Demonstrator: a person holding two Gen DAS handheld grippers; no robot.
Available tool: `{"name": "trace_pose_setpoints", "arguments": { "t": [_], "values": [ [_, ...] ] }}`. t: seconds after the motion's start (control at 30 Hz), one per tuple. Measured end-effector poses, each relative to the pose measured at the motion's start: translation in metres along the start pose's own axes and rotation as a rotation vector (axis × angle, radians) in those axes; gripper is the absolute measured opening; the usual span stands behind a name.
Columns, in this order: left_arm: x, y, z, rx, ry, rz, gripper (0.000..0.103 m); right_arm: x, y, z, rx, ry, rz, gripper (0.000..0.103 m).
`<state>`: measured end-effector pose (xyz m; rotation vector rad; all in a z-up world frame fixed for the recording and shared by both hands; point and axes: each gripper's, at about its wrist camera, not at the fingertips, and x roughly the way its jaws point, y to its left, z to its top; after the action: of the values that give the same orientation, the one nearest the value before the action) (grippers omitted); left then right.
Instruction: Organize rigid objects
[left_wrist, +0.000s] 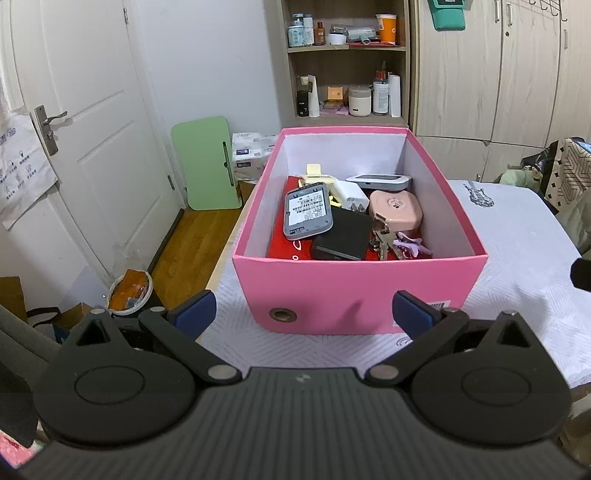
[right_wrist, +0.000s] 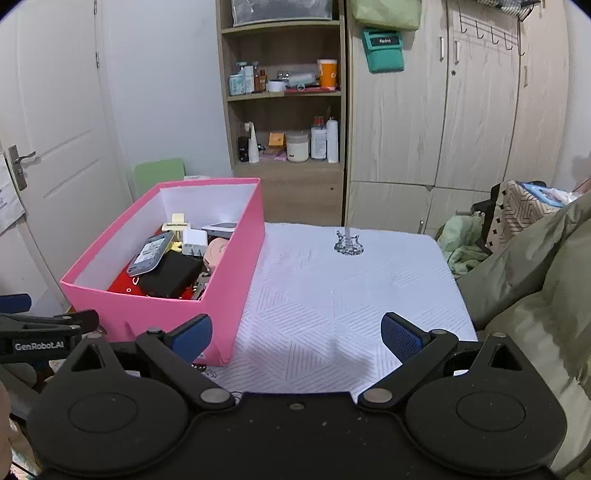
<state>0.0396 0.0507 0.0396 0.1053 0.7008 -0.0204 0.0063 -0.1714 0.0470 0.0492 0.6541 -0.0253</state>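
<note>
- Setting: home bedroom.
- White panelled door (left_wrist: 92, 122) with lever handle.
- Open shelf unit (left_wrist: 347, 62) stocked with toiletry bottles and jars.
- Pale wood-grain wardrobe (right_wrist: 461, 110), hooks above.
- Wooden floor (left_wrist: 195, 240).
- Clothing heaped (right_wrist: 517, 229) at right.

We hold the left tool (left_wrist: 302, 314) level and low, its two blue-padded fingers (left_wrist: 195, 309) spread wide apart with nothing between them. Its black linkage arms angle outward from the central body, both pivots symmetrical. We hold the right tool (right_wrist: 297, 334) in much the same pose, its blue-padded fingers (right_wrist: 400, 336) also spread wide and gripping nothing. In the right wrist view, the side of the left tool (right_wrist: 44, 332) shows at the far left edge, just beside the right one and at about the same height.
</note>
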Motion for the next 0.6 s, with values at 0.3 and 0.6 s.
{"name": "trace_pose_setpoints", "arguments": {
  "t": [0.3,0.6],
  "values": [
    [0.001,-0.003,-0.007,-0.023,0.001,-0.016,0.103,-0.007,0.0,-0.005,-0.01,-0.007,-0.004,0.1],
    [-0.005,-0.008,-0.013,-0.013,-0.018,-0.006,0.103,-0.016,-0.005,-0.014,0.009,-0.019,-0.018,0.1]
  ]
}}
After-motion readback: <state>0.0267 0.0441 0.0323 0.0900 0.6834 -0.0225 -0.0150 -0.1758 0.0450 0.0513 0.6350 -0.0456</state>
